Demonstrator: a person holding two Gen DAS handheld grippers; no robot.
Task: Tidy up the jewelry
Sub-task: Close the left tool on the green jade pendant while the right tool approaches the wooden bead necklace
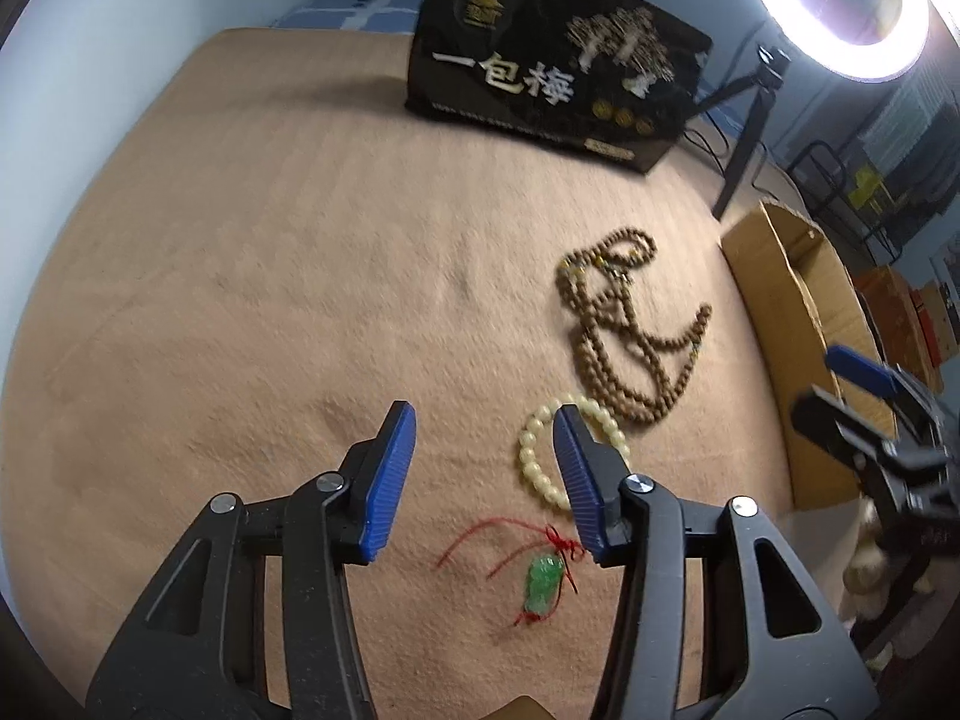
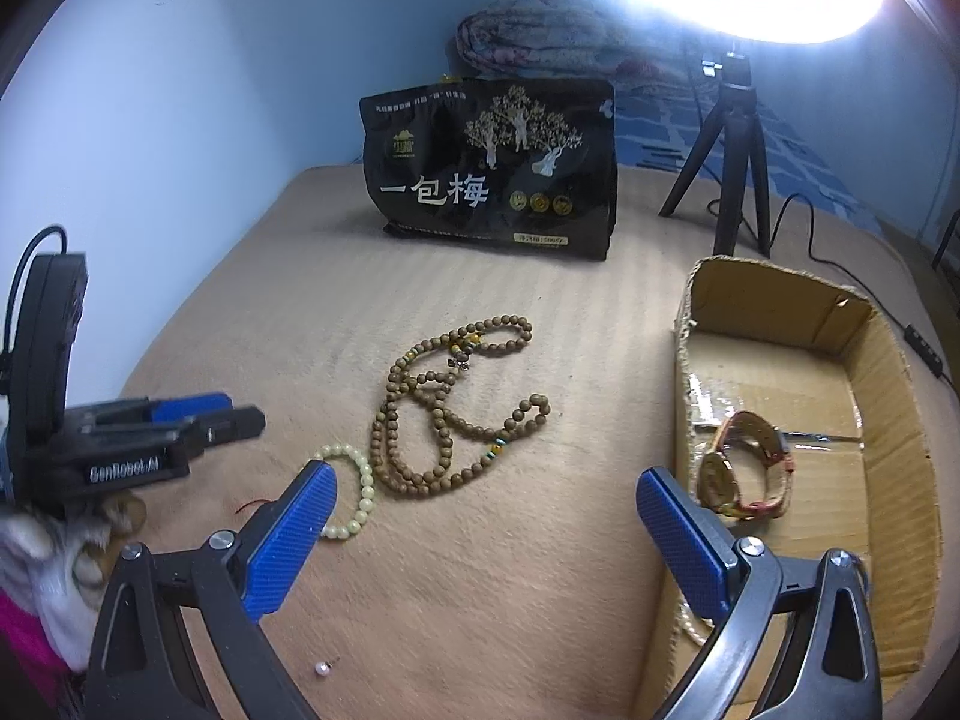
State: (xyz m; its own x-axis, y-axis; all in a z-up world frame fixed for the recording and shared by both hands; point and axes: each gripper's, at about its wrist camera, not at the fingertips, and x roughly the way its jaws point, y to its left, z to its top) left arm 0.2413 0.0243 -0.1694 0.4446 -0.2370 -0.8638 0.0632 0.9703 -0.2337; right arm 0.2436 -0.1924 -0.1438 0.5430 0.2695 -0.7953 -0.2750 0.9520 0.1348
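Observation:
My left gripper (image 1: 483, 480) is open and empty above the tan cloth. A green pendant on red cord (image 1: 543, 585) lies just below its right finger. A cream bead bracelet (image 1: 540, 456) lies partly behind that finger; it also shows in the right wrist view (image 2: 354, 492). A long brown bead necklace (image 1: 630, 324) (image 2: 450, 414) lies beyond it. My right gripper (image 2: 486, 534) is open and empty, left of the cardboard box (image 2: 900, 420). A gold watch (image 2: 747, 468) lies inside the box. A small pearl (image 2: 322, 669) lies on the cloth near my right gripper's left finger.
A black snack bag (image 2: 492, 168) stands at the back of the cloth (image 1: 270, 240). A black tripod (image 2: 729, 156) with a bright ring light (image 1: 840, 12) stands back right, its cable trailing past the box. A blue wall is on the left.

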